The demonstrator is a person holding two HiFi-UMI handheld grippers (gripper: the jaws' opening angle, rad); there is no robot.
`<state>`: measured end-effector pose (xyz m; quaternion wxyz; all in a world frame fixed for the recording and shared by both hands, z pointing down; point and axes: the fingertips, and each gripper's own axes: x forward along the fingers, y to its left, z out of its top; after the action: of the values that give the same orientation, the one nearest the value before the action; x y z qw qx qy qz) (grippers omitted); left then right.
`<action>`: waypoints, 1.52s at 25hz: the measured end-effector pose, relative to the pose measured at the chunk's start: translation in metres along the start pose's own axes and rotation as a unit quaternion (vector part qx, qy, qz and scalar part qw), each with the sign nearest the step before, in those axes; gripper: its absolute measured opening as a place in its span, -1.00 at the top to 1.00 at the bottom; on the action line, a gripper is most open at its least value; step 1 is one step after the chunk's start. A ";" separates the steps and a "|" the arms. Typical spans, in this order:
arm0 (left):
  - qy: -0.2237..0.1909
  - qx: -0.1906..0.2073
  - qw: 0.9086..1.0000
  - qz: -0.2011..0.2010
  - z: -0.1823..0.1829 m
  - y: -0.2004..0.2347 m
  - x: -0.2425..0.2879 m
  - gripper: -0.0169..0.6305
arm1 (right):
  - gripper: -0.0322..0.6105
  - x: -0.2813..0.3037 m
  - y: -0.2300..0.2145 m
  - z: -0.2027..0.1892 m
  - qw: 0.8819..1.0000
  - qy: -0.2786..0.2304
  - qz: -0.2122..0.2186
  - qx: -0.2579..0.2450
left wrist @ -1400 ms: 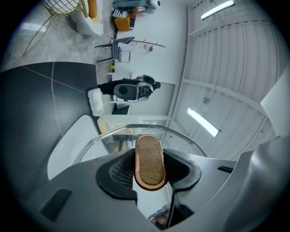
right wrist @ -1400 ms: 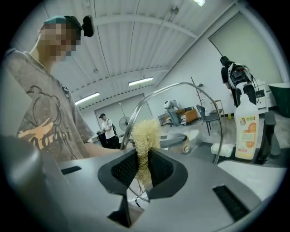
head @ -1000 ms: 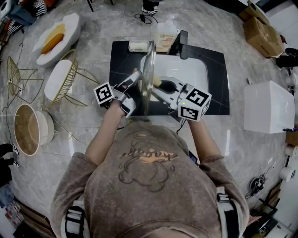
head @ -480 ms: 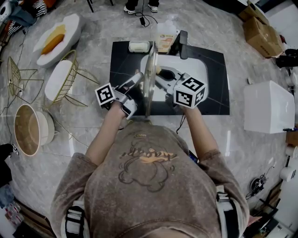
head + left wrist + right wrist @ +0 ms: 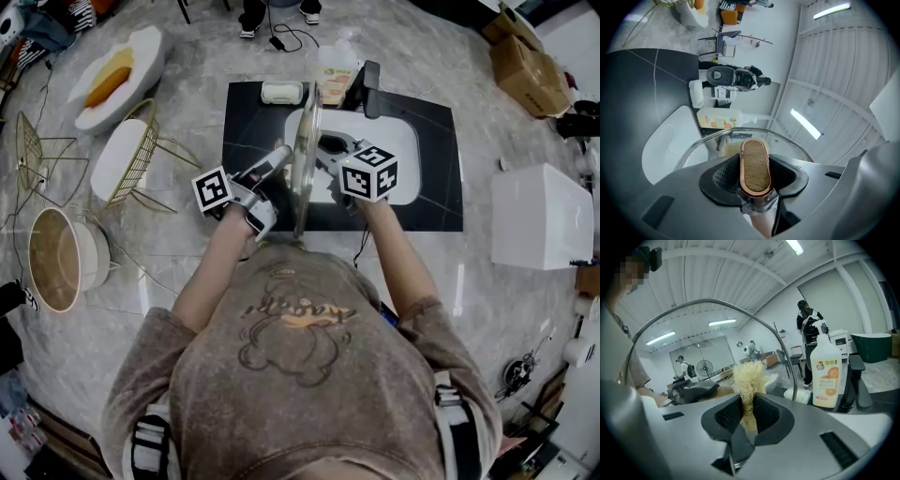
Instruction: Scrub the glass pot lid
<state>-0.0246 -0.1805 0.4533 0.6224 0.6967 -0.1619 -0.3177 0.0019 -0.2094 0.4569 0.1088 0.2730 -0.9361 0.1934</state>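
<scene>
The glass pot lid (image 5: 303, 155) stands on edge above the white sink (image 5: 398, 141). My left gripper (image 5: 279, 161) is to its left, shut on the lid's wooden, copper-rimmed knob (image 5: 755, 165), which fills the space between the jaws (image 5: 754, 185). Behind the knob the lid's glass (image 5: 792, 147) curves away. My right gripper (image 5: 324, 148) is on the lid's other side, shut on a pale fibre scrubber (image 5: 749, 376) whose tuft points at the glass. The lid's metal rim (image 5: 708, 302) arcs across the right gripper view.
A bottle of dish soap (image 5: 336, 75), a black tap (image 5: 369, 89) and a soap dish (image 5: 280, 93) line the back of the black counter (image 5: 248, 122). On the floor are wire chairs (image 5: 131, 155) at left and a white box (image 5: 539, 216) at right.
My right gripper has slid with the scrubber along the lid, away from the person toward the sink's back. The left gripper and lid have barely moved.
</scene>
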 end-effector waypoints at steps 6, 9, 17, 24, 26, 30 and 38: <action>-0.001 0.005 1.000 -0.007 0.000 -0.006 -0.001 0.39 | 0.74 0.007 -0.004 -0.039 0.999 0.042 -0.001 0.016; -0.005 0.006 1.000 -0.008 0.001 -0.009 -0.001 0.39 | 0.74 0.008 0.001 -0.059 0.998 0.063 0.005 0.021; -0.016 0.008 1.000 -0.003 0.007 -0.006 -0.004 0.39 | 0.74 0.000 0.035 -0.089 0.995 0.092 0.043 0.023; -0.023 0.010 1.000 0.005 0.012 -0.004 -0.011 0.39 | 0.74 -0.012 0.075 -0.095 0.992 0.095 0.080 0.009; -0.025 0.009 1.000 0.007 0.013 -0.003 -0.014 0.39 | 0.74 -0.017 0.087 -0.091 0.992 0.091 0.092 0.001; -0.026 0.009 1.000 0.008 0.013 -0.002 -0.016 0.39 | 0.74 -0.029 0.106 -0.074 0.991 0.075 0.110 -0.014; -0.027 0.004 1.000 0.005 0.013 -0.002 -0.016 0.39 | 0.74 -0.042 0.119 -0.023 0.992 0.027 0.113 -0.044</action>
<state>-0.0459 -0.1801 0.4547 0.6169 0.6892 -0.1835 -0.3328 -0.0273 -0.0874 0.4290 0.1229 0.1549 -0.9653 0.1705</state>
